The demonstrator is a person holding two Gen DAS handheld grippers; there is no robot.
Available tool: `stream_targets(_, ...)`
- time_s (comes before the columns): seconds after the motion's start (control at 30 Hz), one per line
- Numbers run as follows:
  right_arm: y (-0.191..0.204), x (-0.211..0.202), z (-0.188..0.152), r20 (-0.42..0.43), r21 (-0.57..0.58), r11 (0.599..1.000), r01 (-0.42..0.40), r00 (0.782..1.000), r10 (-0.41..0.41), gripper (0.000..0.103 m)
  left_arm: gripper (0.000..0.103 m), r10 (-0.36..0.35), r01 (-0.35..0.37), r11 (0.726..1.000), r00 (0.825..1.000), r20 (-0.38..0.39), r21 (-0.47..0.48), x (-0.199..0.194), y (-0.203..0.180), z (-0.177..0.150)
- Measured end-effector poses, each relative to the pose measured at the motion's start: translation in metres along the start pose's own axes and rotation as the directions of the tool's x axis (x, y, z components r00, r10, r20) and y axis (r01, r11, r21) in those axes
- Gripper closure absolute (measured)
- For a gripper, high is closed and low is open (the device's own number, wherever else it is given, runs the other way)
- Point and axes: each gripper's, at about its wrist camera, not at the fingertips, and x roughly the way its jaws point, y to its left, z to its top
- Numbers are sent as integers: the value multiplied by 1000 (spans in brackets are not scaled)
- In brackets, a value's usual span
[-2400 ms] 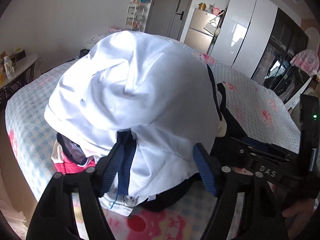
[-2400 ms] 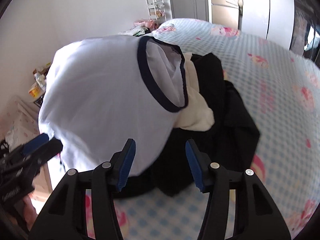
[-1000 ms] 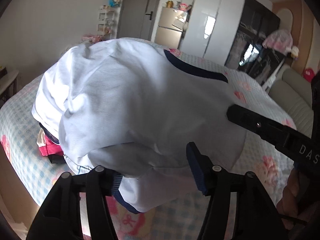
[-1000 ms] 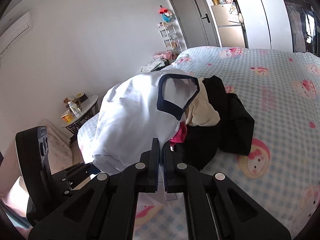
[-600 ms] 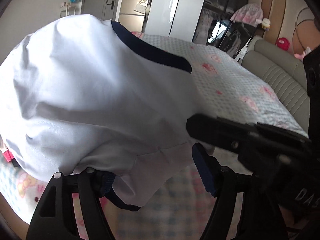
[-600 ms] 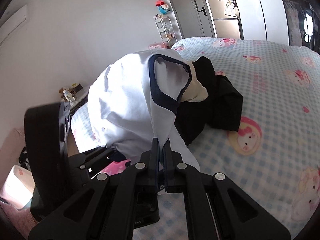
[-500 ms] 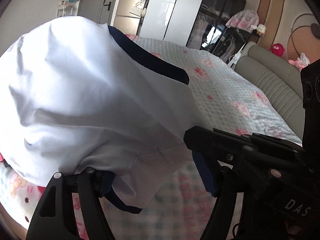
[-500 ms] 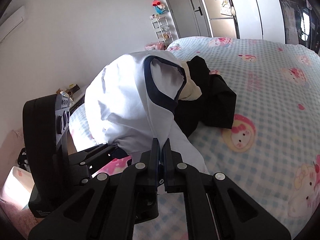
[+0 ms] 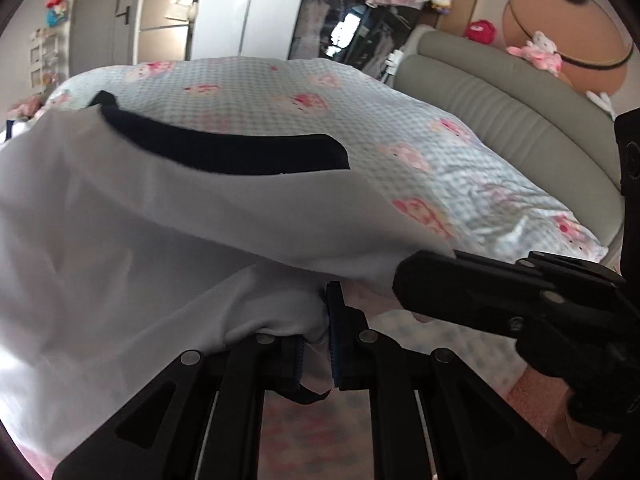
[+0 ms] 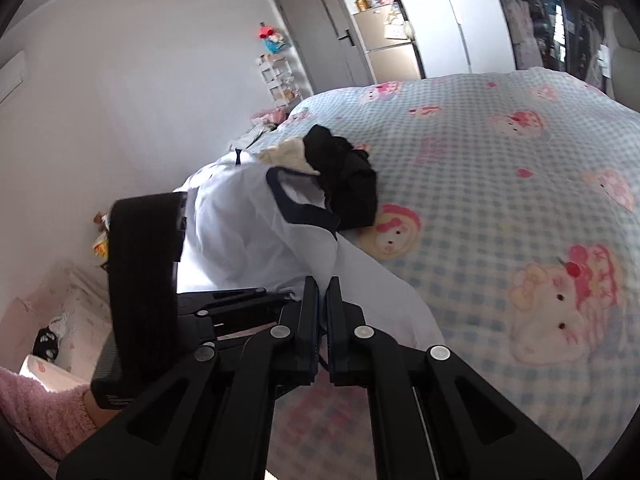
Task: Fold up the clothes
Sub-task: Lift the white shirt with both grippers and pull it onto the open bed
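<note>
White shirt (image 9: 168, 240) hung clamped in both the left hand-held gripper (image 9: 316, 340) and right hand-held gripper (image 10: 323, 320); spreading it flat on the bed (image 10: 500, 184) looked next.

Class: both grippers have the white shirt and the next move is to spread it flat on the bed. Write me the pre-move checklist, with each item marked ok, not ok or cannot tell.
1. Left gripper shut on the shirt: ok, cloth is bunched between its pads.
2. Right gripper shut on the shirt: ok, its jaws are closed on an edge of the cloth.
3. Grippers set apart: not ok, they are close together.
4. Shirt clear of the black garment: not ok, its navy collar lies against the pile.
5. Bare bed to spread onto: ok, open to the right of the pile.
6. Which parts of the shirt are held: cannot tell.
</note>
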Motion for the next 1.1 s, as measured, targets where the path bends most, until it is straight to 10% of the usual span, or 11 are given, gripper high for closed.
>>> stream_targets(0.27, -63, -96, -34, 87, 114, 983, 145, 984, -156, 100, 92, -147, 151, 988, 986, -82, 40, 41, -93, 2)
stream_targets(0.47, -108, -85, -51, -7, 186, 972, 144, 989, -145, 98, 90, -140, 138, 990, 965, -220, -24, 53, -95, -28)
stream_targets(0.7, -114, -25, -59, -89, 168, 983, 77, 994, -63, 45, 66, -135, 107, 984, 968, -212, -141, 32, -65, -59)
stream_targets(0.97, -138, 58, -77, -293, 207, 962, 177, 950, -112, 27, 54, -39, 17, 987, 990, -135, -162, -11, -34, -63)
stream_targets(1.03, -137, 73, -87, -343, 209, 965, 156, 936, -77, 46, 49, -13, -12, 983, 991, -134, -184, -17, -18, -65)
stream_targets(1.1, -131, 74, -93, -347, 189, 968, 167, 933, -93, 87, 48, 12, -39, 978, 991, -135, -204, -22, -3, -67)
